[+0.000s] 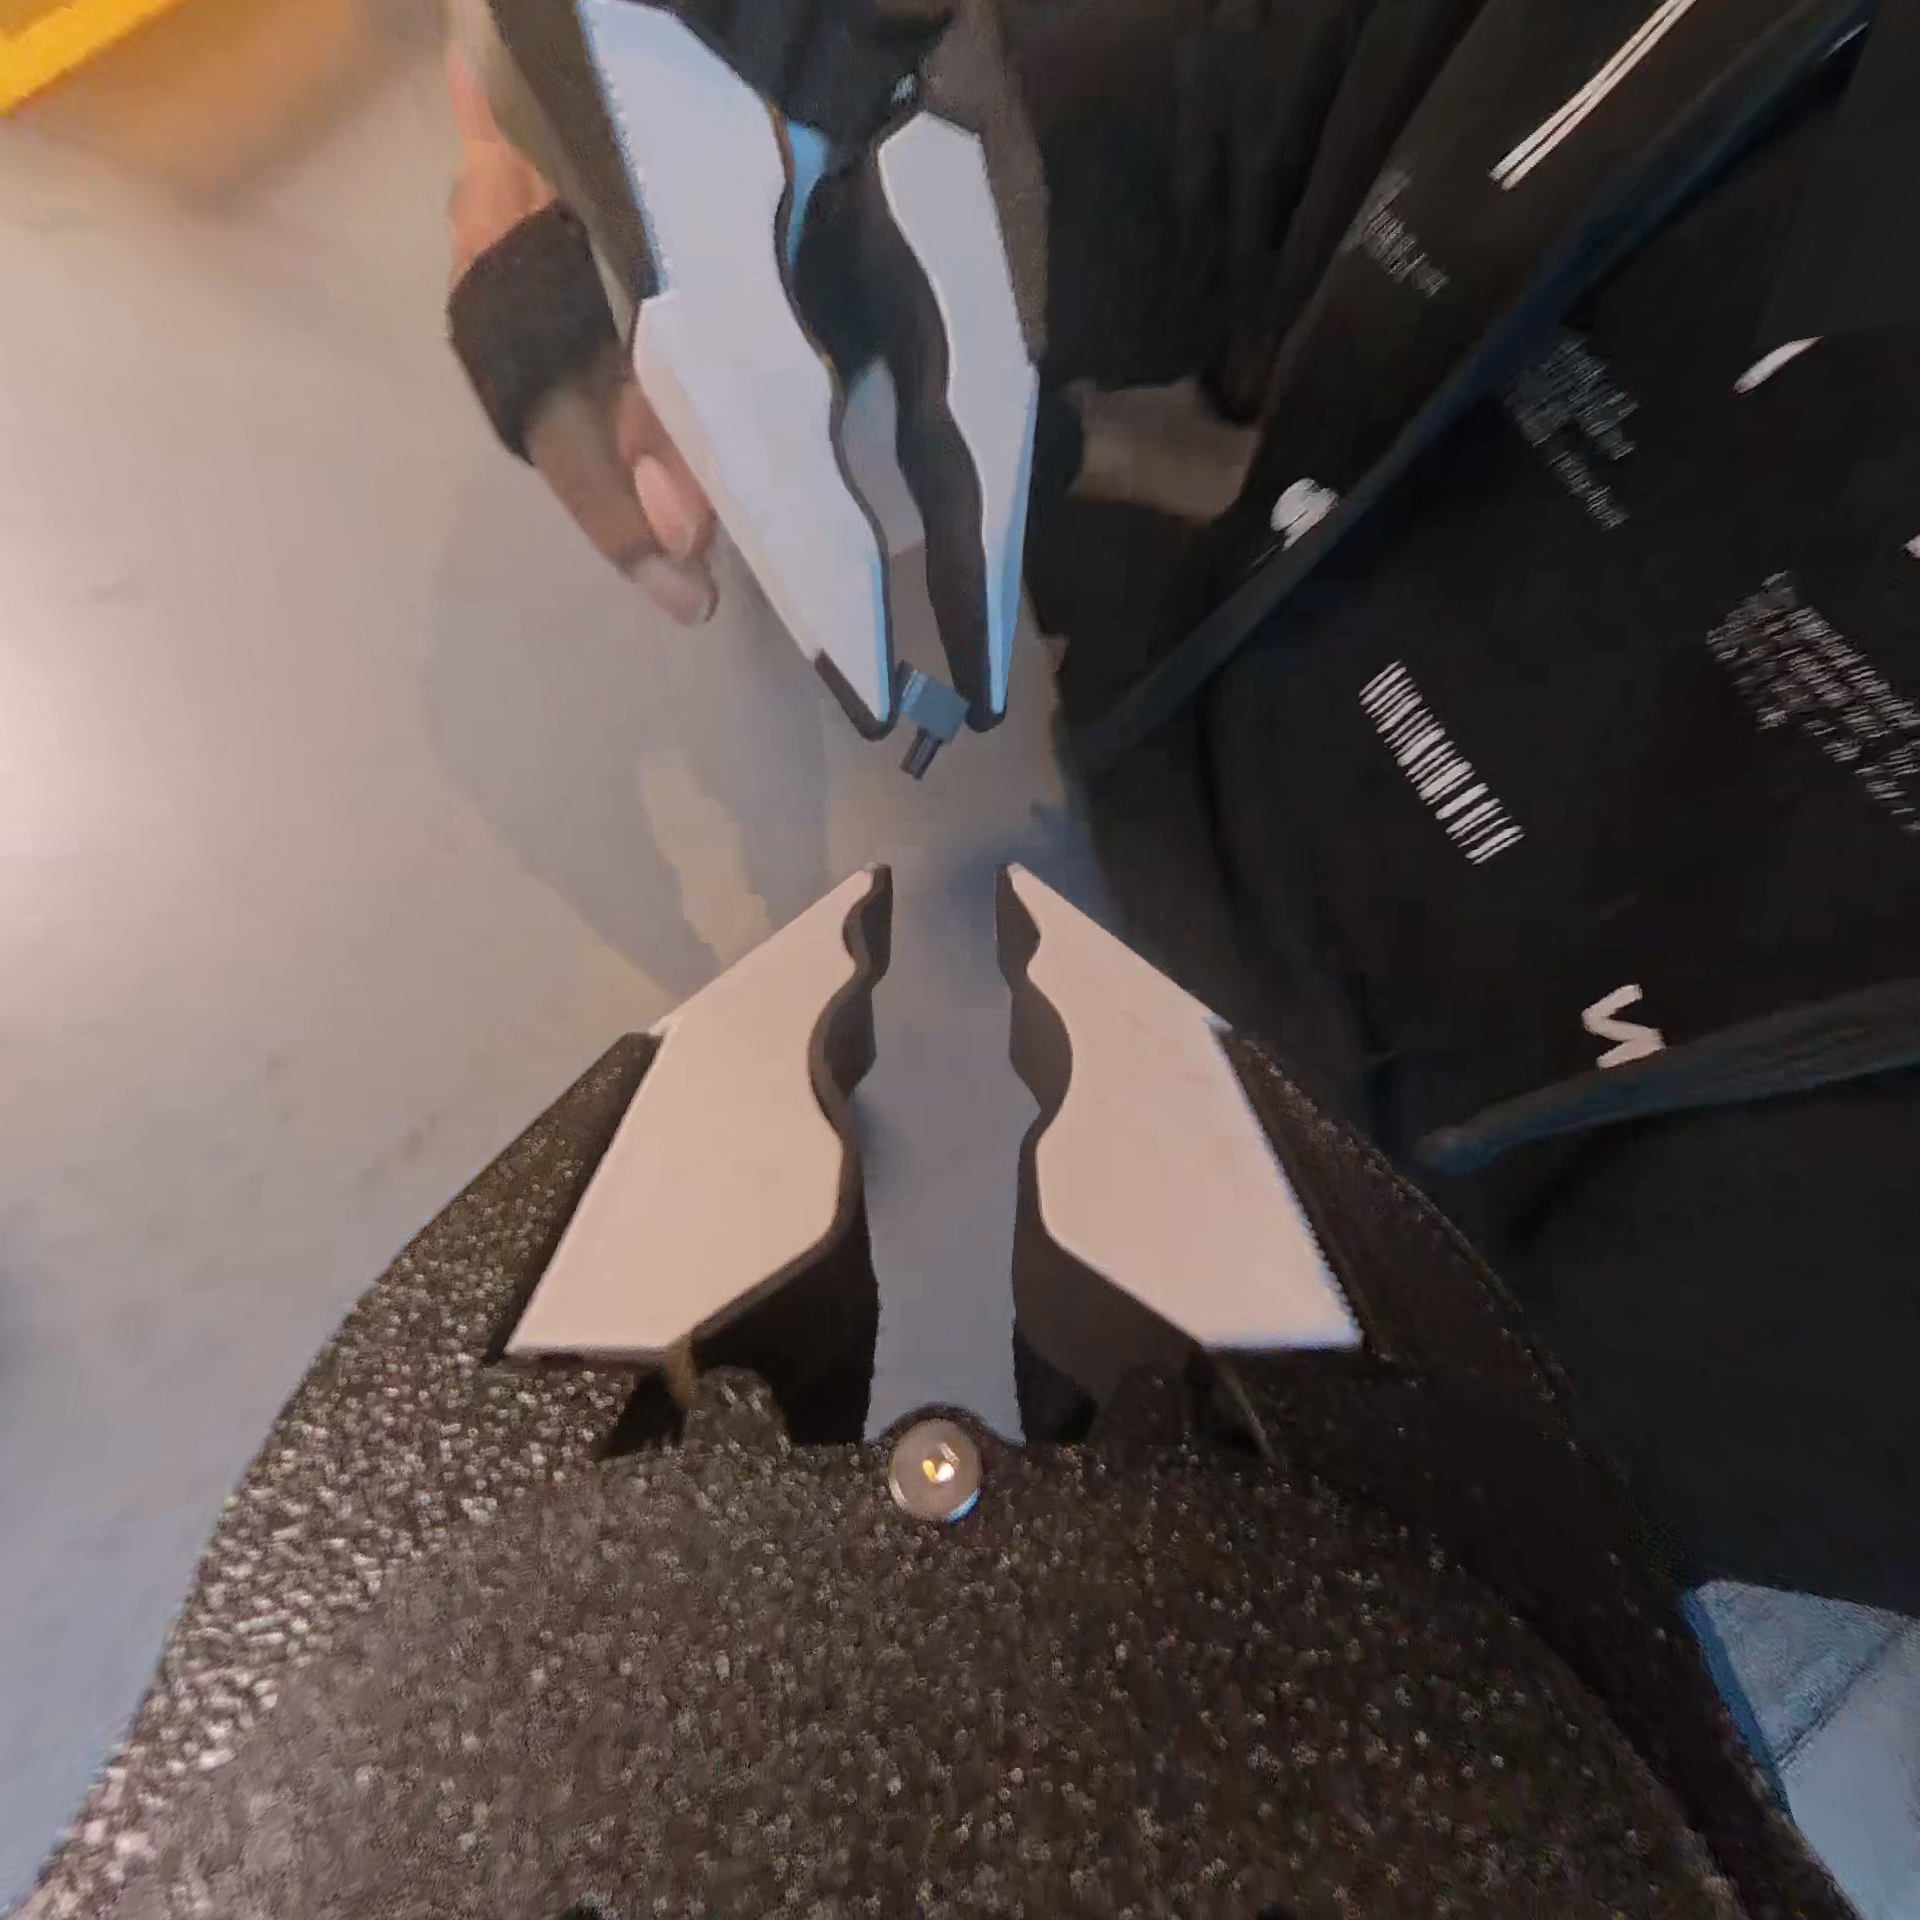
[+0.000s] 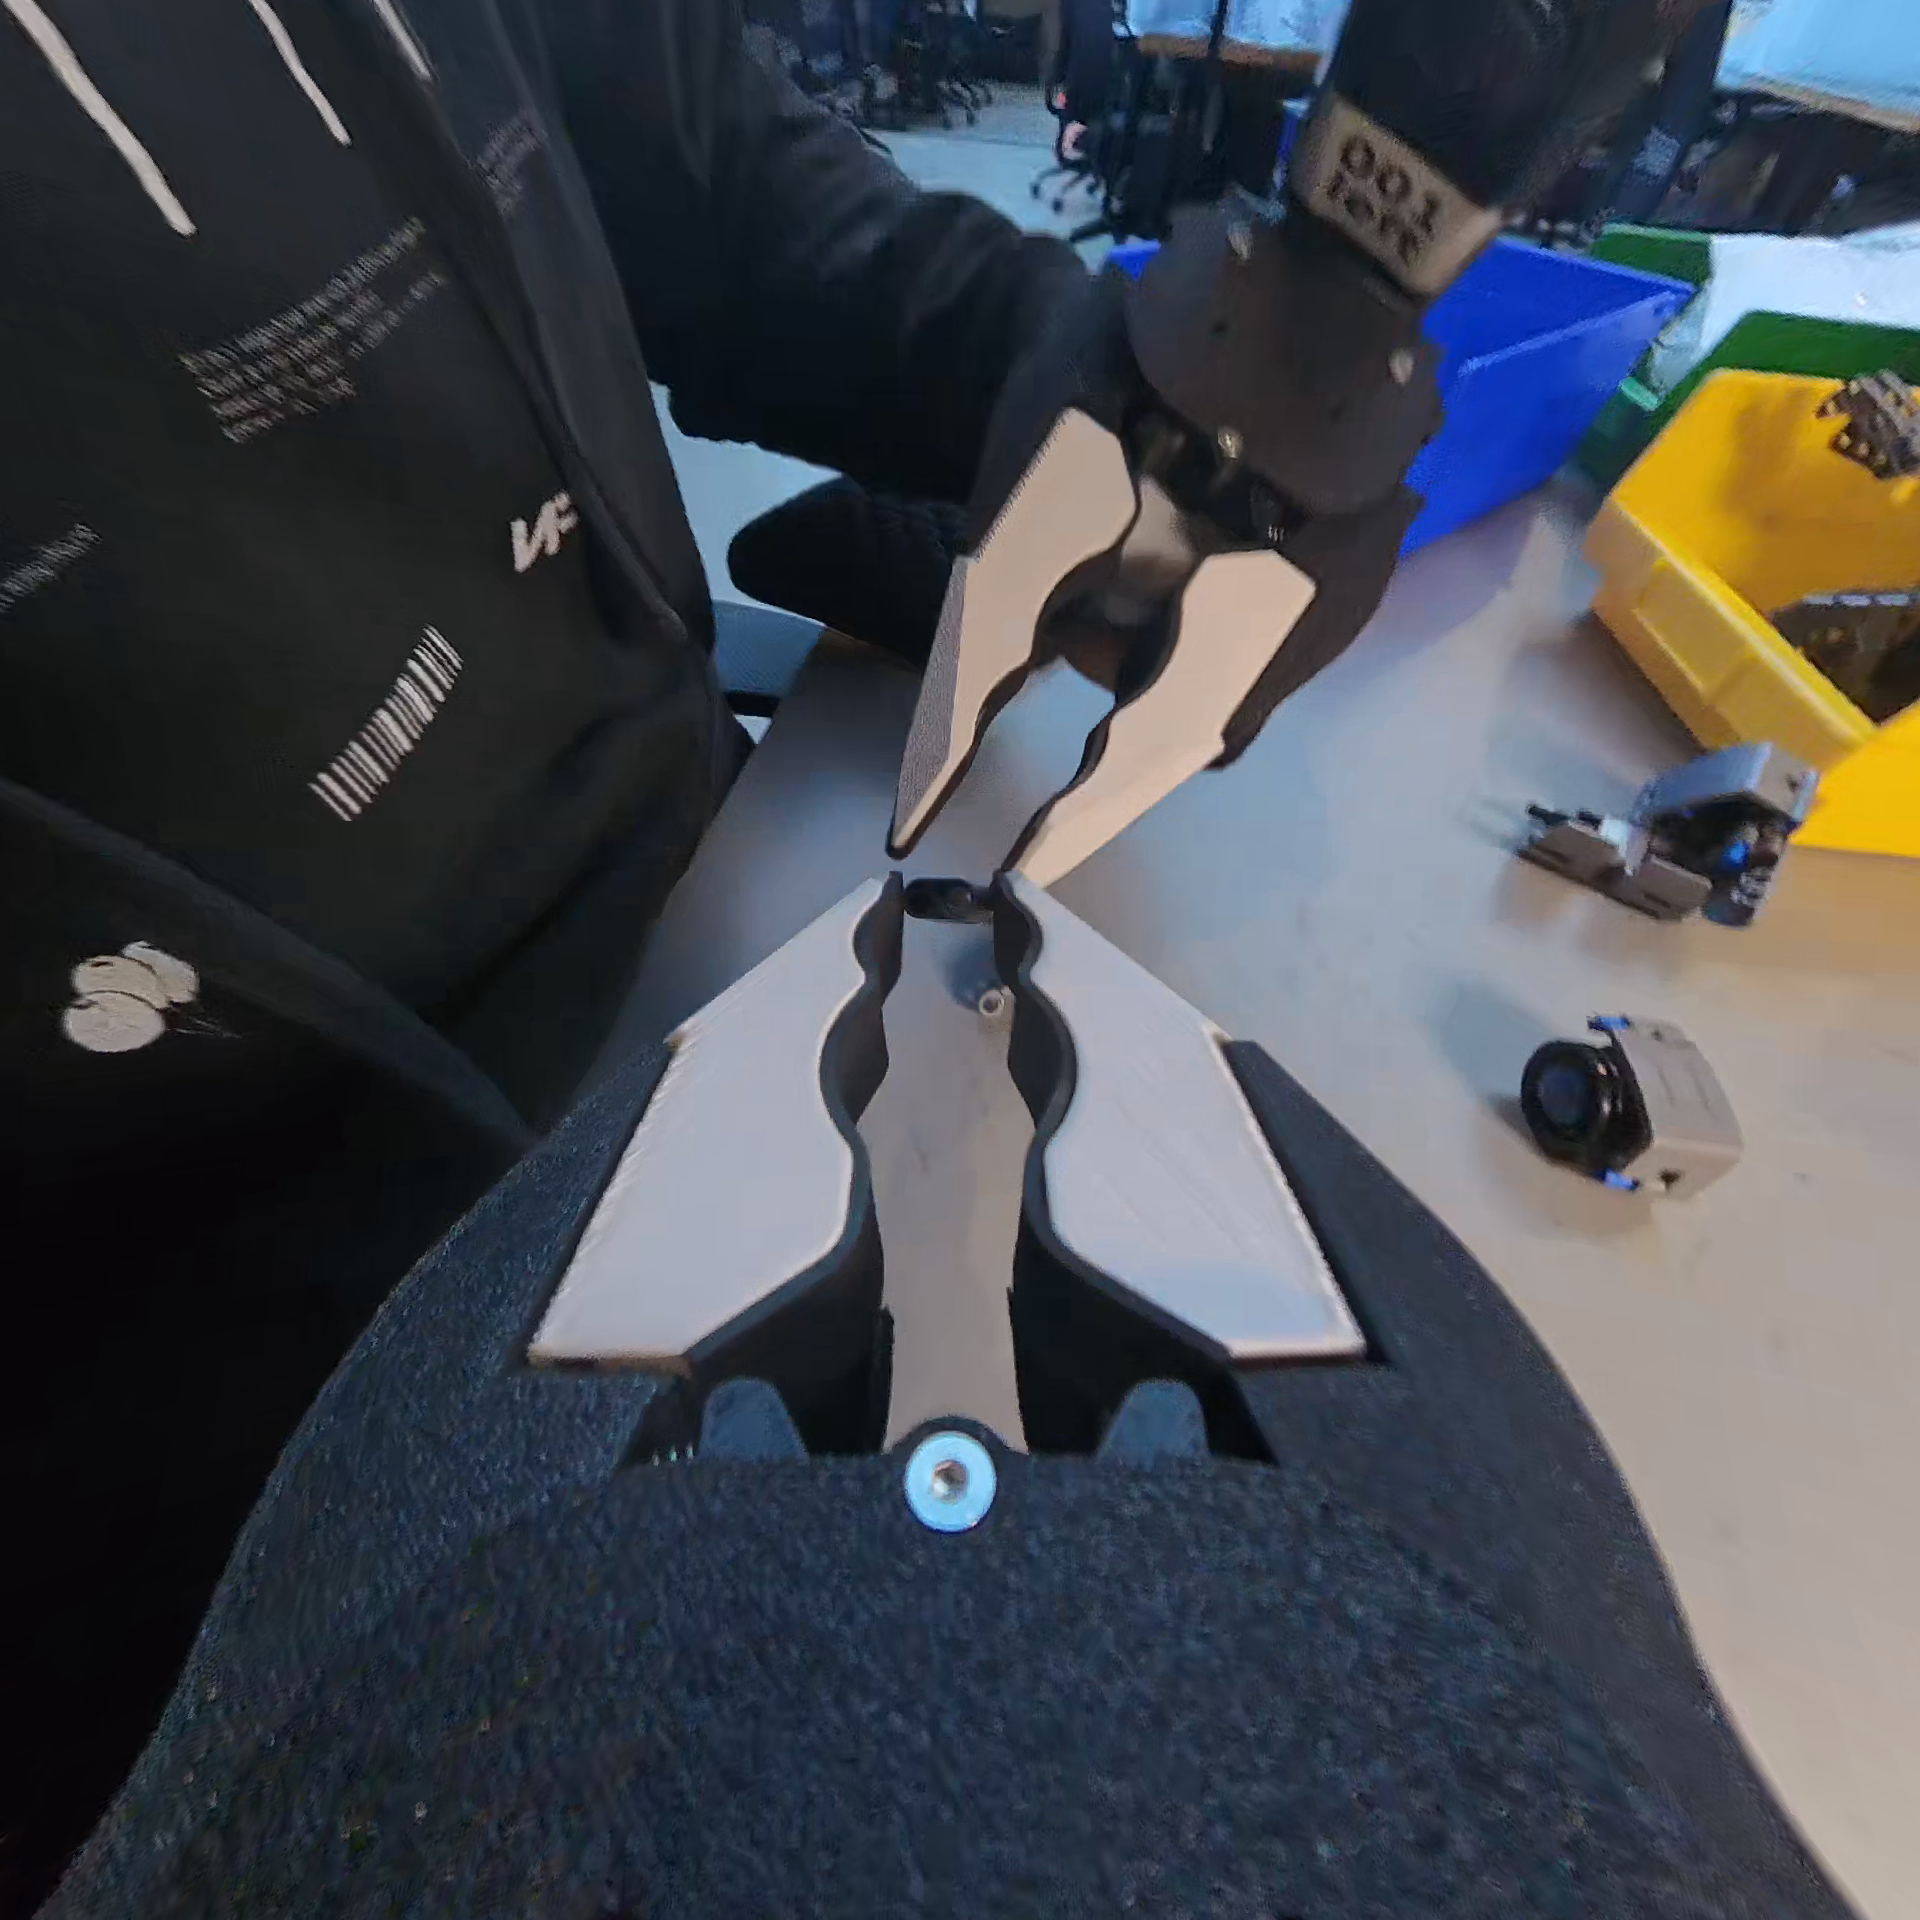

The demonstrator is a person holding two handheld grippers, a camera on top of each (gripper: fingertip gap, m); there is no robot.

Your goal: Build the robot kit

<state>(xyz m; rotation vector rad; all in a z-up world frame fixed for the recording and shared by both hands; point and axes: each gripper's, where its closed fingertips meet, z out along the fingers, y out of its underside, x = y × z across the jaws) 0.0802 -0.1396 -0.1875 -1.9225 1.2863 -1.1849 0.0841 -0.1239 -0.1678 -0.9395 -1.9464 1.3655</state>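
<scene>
1. The right gripper (image 2: pixel 948 883) is closed on a small dark part (image 2: pixel 943 896), pinched at the very tips of its fingers. In the left wrist view the same part (image 1: pixel 928 719) looks blue-grey with a darker stub sticking out past the tips.
2. The left gripper (image 1: pixel 948 873) faces it tip to tip, very near but not touching. Its fingers stand a little apart with nothing between them.
3. Both tools hang just above a grey table (image 2: pixel 1351 1039), close to its edge and to the person's black printed sweatshirt (image 2: pixel 312 468).
4. Off to the side on the table lie a grey block with a black round end (image 2: pixel 1626 1112) and another grey-and-black assembly (image 2: pixel 1673 836). Beyond these stand a yellow bin (image 2: pixel 1704 582) and a blue bin (image 2: pixel 1538 353).
5. The hold looks thin to me: only the fingertips catch the part, so a nudge from the other tool could twist it or knock it loose.
6. So near the table edge, a dropped part might roll into the person's lap or onto the floor.
7. The pictures are blurred, so I cannot tell how squarely the part sits in the grip.
</scene>
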